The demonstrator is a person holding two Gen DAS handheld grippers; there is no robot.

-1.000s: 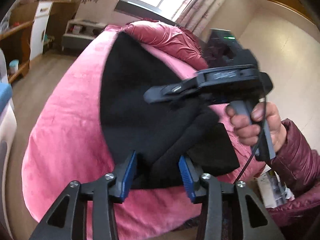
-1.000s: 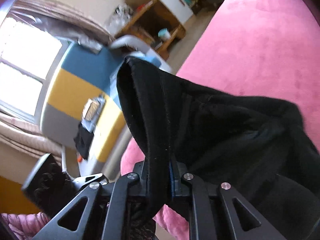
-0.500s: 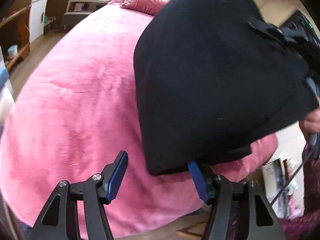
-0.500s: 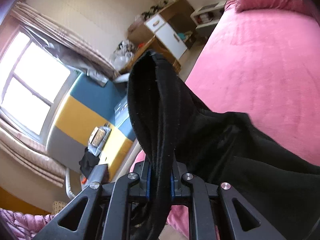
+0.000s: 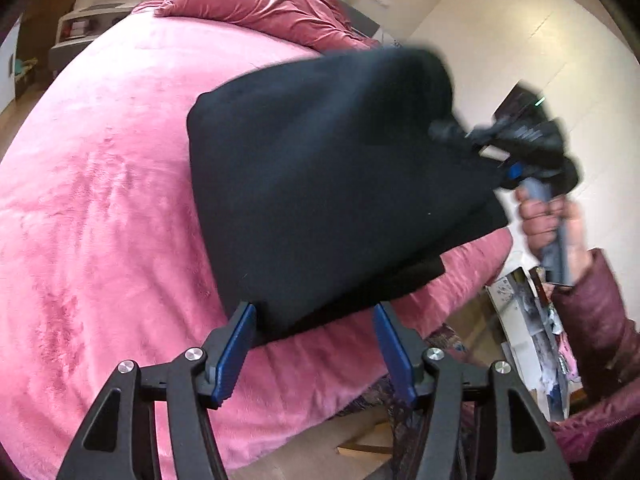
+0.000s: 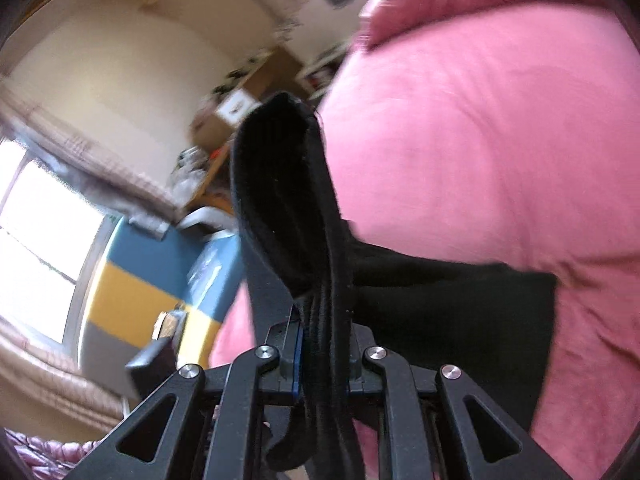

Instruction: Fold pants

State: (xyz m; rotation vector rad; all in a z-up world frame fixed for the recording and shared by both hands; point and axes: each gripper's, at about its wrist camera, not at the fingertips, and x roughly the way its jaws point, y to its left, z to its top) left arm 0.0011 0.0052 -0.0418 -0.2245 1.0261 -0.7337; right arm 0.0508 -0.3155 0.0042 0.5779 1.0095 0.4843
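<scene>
Bedroom with cream walls; big bed under a pink plush blanket (image 5: 100, 200) fills both views, crumpled red satin quilt (image 5: 272, 12) at 12 o'clock in the left wrist view.

Black fleece pants (image 5: 320, 200) sit on the near edge of the bed, centre of the left wrist view. A second ago they lay spread long toward the quilt; now the far part is lifted and carried over to 3 o'clock, hanging as a wide taut panel. Reads as the lengthwise fold mid-swing, not yet laid down.

Right gripper (image 6: 324, 364) is clamped on a bunched edge of the pants, grip unchanged, fabric standing up between its pads. In the left wrist view it has moved from 1 o'clock to 3 o'clock, blurred, with the person's hand (image 5: 548, 216) on its handle.

Left gripper (image 5: 316, 348) has just been opening: jaws wide, straddling the near hem at 6 o'clock, pads apparently not pressing. The near end is then unpinned, so my guess is the hem may drag.
</scene>
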